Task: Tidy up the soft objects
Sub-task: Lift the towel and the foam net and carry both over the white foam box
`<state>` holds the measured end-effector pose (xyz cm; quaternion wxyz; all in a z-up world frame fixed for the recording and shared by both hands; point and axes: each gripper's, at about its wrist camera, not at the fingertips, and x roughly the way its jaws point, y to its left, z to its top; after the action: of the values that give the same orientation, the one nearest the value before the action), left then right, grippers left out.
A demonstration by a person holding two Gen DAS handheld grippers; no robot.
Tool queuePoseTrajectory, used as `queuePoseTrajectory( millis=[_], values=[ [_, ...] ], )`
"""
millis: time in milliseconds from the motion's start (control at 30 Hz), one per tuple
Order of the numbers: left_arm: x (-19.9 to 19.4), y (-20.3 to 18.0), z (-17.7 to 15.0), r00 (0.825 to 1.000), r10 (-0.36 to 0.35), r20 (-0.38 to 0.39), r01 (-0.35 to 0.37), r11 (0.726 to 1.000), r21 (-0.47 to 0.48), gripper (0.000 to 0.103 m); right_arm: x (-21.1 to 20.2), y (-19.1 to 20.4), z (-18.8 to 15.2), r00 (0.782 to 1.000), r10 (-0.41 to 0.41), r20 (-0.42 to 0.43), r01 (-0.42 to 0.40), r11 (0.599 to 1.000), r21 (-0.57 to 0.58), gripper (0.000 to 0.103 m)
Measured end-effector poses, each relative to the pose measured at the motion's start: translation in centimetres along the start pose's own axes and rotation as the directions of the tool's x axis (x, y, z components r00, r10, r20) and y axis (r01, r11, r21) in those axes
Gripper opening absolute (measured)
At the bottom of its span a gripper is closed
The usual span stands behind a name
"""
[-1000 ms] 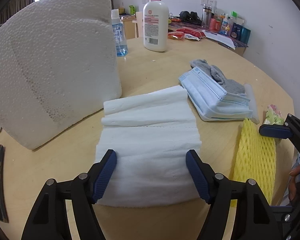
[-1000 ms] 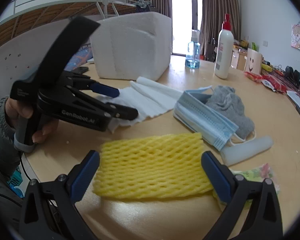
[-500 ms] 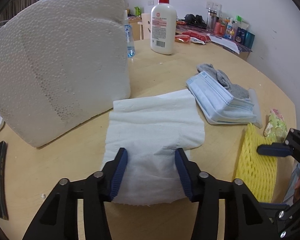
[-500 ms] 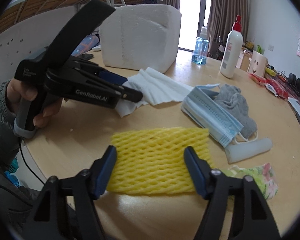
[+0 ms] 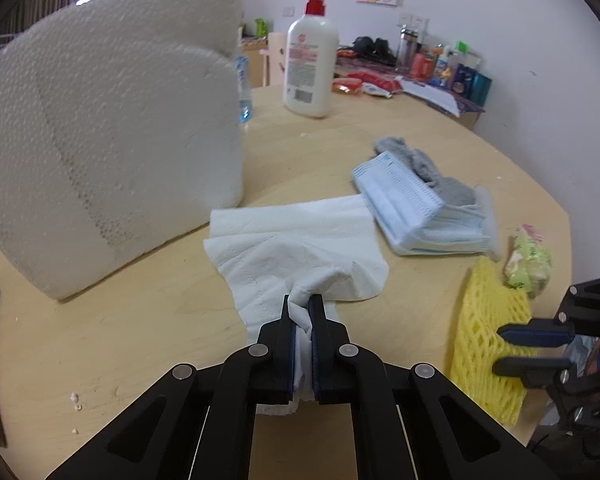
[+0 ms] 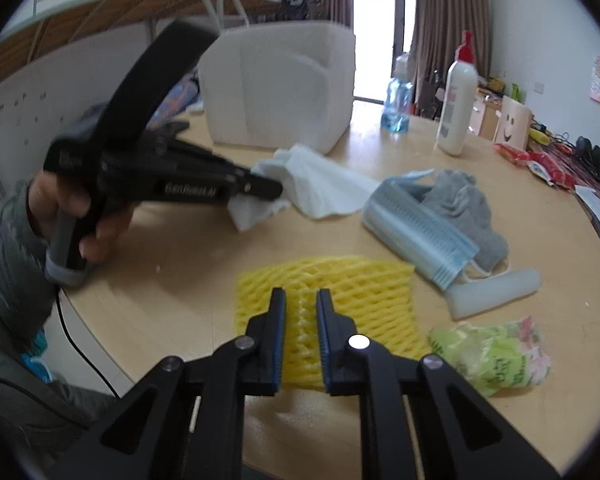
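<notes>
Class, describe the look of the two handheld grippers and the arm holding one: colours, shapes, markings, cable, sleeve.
Both grippers, left gripper and right gripper, are black scissor-like linkages with silver rivets and blue-padded jaws. White lettering, too blurred to read, marks the left gripper's body. Its handle has a grey base and black cable; the arm's sleeve is grey.

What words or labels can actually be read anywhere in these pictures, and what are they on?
"GenRobot.AI": blurred white lettering on the side of the left gripper, barely legible.
Lotion bottle label: print too small to read.
Green snack packet: print too blurred to read.
Nothing else is readable.
</notes>
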<state>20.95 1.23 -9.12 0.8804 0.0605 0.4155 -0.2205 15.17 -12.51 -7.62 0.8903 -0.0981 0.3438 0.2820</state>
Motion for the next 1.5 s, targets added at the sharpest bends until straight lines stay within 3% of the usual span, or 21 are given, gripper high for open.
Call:
queuePoseTrajectory(
  millis=[300, 533, 633, 800, 933, 1100, 1233, 1500],
  values=[
    [-3.2, -0.7, 0.2, 0.993, 0.0, 0.115, -0.001, 1.0, 0.007, 0.006, -1.8, -1.5, 0.8, 0.997, 0.003, 0.076, -0.008, 0.998, 0.065, 0.015],
    [-7.8, -2.1, -0.1, 0.971, 0.015, 0.238, -0.024, 0.999, 0.035, 0.006, -3.8, -2.1, 1.9, 0.984, -0.007, 0.178, -0.009, 0.996, 0.089, 0.015],
    [-10.0, -2.5, -0.2, 0.949, 0.088, 0.302, -0.092, 0.996, 0.001, 0.006, -4.5, -2.6, 2.5, 0.976, -0.016, 0.217, -0.006, 0.995, 0.101, 0.015],
    [-13.2, -2.8, -0.7, 0.922, 0.083, 0.378, -0.076, 0.997, -0.035, 0.006, -5.6, -3.1, 3.2, 0.963, -0.029, 0.269, -0.004, 0.992, 0.123, 0.015],
    [-15.7, -3.9, -1.7, 0.876, 0.157, 0.456, -0.145, 0.988, -0.06, 0.006, -6.7, -2.6, 3.1, 0.944, -0.014, 0.329, -0.022, 0.994, 0.106, 0.015],
    [-17.5, -4.8, -2.7, 0.851, 0.15, 0.503, -0.121, 0.989, -0.09, 0.006, -7.3, -2.3, 3.3, 0.934, -0.013, 0.357, -0.026, 0.994, 0.104, 0.015],
    [-18.6, -5.7, -3.2, 0.815, 0.207, 0.541, -0.179, 0.978, -0.105, 0.006, -7.9, -2.0, 3.2, 0.916, 0.015, 0.401, -0.068, 0.991, 0.119, 0.015],
    [-18.9, -6.2, -3.9, 0.812, 0.224, 0.539, -0.19, 0.975, -0.118, 0.006, -8.7, -1.2, 3.4, 0.909, -0.002, 0.416, -0.045, 0.994, 0.103, 0.015]
  ],
)
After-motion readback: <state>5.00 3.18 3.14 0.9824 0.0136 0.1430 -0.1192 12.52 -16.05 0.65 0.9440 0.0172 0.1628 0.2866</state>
